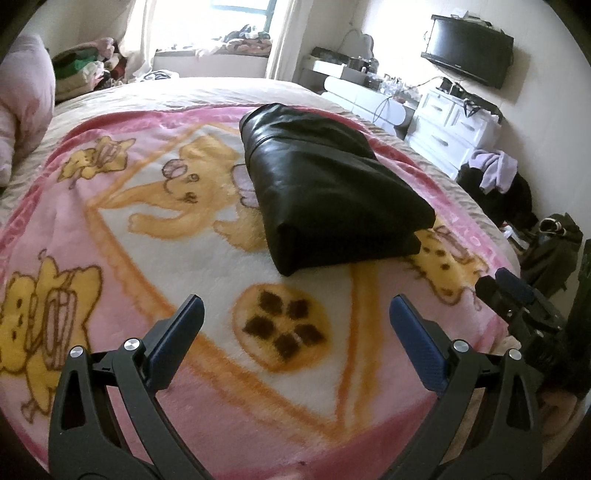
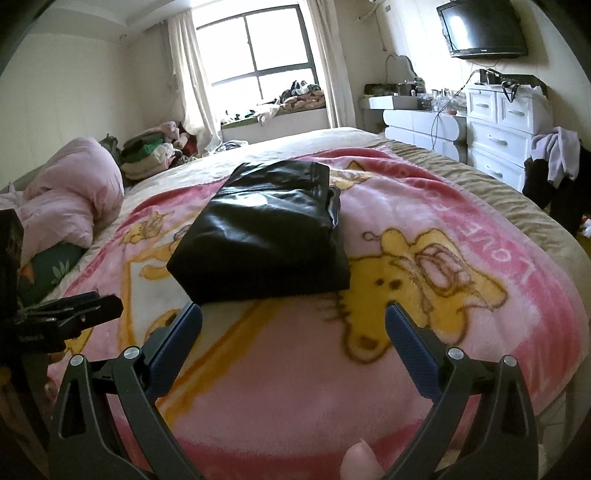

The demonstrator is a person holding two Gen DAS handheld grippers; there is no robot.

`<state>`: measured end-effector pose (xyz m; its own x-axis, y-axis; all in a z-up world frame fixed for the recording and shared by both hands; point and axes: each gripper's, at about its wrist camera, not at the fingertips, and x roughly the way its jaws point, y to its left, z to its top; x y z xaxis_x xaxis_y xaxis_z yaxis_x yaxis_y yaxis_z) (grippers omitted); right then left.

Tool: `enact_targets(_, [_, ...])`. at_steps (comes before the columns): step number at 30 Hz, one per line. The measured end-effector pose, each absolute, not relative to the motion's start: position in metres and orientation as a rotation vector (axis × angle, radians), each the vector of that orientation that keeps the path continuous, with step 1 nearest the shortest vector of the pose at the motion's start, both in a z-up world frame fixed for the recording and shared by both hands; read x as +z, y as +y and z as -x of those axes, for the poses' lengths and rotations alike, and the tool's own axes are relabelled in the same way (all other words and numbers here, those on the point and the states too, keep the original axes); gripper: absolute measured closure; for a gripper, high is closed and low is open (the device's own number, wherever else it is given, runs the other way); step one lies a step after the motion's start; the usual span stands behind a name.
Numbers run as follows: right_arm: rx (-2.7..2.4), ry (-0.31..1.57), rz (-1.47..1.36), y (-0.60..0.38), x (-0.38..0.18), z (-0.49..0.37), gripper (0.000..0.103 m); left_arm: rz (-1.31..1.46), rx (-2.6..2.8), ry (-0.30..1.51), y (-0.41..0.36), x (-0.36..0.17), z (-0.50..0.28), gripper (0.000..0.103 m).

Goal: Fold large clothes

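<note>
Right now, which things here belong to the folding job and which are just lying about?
Job:
- black garment, folded on the cartoon blanket
- left hand-held gripper and right hand-held gripper, both open

Lying about:
- pink duvet
- clothes pile
- white dresser
- TV

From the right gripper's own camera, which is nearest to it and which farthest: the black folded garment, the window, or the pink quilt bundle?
Seen from the right gripper:
1. Black folded garment, just ahead on the cartoon blanket.
2. Pink quilt bundle, off to the left, farther up the bed.
3. Window, in the far wall.
</note>
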<state>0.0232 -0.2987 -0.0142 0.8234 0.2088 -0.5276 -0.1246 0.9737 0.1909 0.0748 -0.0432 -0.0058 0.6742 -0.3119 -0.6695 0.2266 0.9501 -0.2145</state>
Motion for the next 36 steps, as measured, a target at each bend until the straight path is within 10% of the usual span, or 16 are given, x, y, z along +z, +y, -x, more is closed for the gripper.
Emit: enact_targets(36, [0.156,0.585,-0.093,-0.2943,-0.0124,-0.0248,0.004,0.107,-0.268,0.779,-0.0389,-0.0098,-0.0774,0.009])
